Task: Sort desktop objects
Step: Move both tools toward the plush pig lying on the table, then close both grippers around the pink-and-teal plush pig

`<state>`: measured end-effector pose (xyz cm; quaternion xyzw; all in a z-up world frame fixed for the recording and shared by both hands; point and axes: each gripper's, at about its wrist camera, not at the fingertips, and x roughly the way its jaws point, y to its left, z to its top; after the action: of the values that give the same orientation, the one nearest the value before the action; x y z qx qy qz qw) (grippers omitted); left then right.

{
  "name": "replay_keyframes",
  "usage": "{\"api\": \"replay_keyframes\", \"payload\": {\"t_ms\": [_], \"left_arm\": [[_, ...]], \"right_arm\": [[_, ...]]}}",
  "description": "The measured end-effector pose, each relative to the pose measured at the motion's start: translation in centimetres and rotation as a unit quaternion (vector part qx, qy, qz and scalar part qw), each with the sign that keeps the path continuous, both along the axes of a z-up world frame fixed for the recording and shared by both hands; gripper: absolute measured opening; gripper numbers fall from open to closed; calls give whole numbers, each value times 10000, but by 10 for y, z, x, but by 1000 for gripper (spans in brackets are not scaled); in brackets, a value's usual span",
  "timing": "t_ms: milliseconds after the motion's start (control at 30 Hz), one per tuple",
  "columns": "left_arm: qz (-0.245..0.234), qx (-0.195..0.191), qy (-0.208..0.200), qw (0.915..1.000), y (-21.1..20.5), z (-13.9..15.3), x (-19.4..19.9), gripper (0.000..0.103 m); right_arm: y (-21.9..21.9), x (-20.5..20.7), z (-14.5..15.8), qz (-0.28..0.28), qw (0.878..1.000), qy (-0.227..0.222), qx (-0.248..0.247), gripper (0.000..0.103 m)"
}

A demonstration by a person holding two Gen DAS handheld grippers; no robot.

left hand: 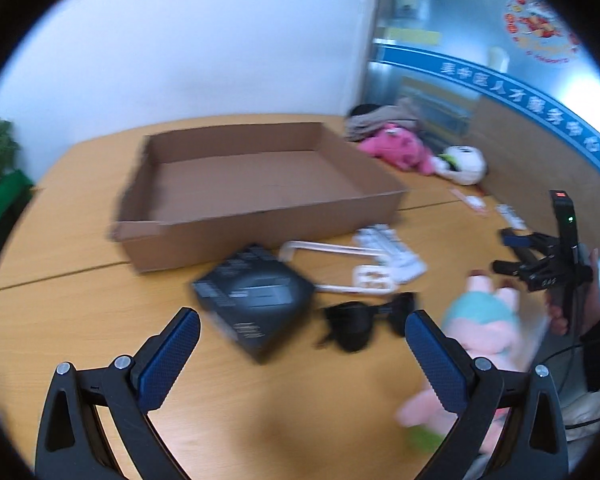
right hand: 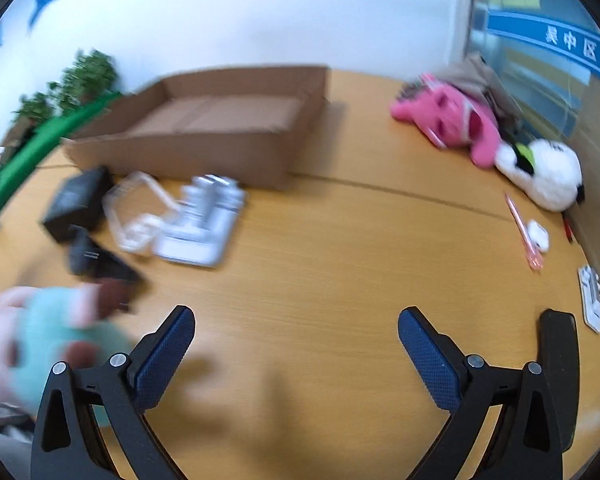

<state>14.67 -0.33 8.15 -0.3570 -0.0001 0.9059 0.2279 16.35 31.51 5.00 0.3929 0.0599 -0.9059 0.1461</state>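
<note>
While both views are motion-blurred, the layout reads ok. Left gripper [left hand: 302, 330] hangs above the wooden table [left hand: 80, 320], jaws spread wide, nothing between them. Right gripper [right hand: 296, 330] same: jaws spread wide, empty, over bare tabletop; it also shows at the right edge of the left wrist view, held in a hand [left hand: 576, 312].

An open, shallow cardboard box [left hand: 260, 184] sits at the back of the table and looks empty. Just in front of it lie a black box [left hand: 256, 296], a clear plastic package [left hand: 340, 268] and a white blister pack [left hand: 392, 252], close together. Black sunglasses [left hand: 364, 320] lie beside the black box, just ahead of the left gripper's right finger. A pink-and-teal plush toy [left hand: 480, 320] lies right of the sunglasses, partly behind that finger.

Far right corner, well apart from the box: a pink plush [right hand: 452, 120] and a white plush [right hand: 548, 176] touching each other, against a wood-panelled partition. Near them a pink pen [right hand: 524, 232], a small white case [right hand: 538, 234] touching it, and a white packet [right hand: 592, 298] at the table edge.

Green plants [right hand: 80, 80] stand beyond the left end of the table.
</note>
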Motion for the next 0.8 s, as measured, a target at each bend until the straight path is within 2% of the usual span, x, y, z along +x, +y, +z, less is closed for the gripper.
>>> {"api": "replay_keyframes", "payload": {"t_ms": [133, 267, 600, 800], "left_arm": [[-458, 139, -121, 9988, 33, 0, 5, 102], [-778, 447, -339, 9954, 52, 0, 14, 102], [-966, 213, -467, 9940, 87, -9, 46, 102], [-961, 152, -689, 9929, 94, -20, 59, 102]], "right_arm": [[-11, 26, 10, 152, 9994, 49, -306, 103], [-13, 46, 10, 116, 9978, 32, -647, 103], [-40, 87, 14, 23, 9969, 281, -733, 103], [-52, 99, 11, 231, 9945, 183, -1003, 103]]}}
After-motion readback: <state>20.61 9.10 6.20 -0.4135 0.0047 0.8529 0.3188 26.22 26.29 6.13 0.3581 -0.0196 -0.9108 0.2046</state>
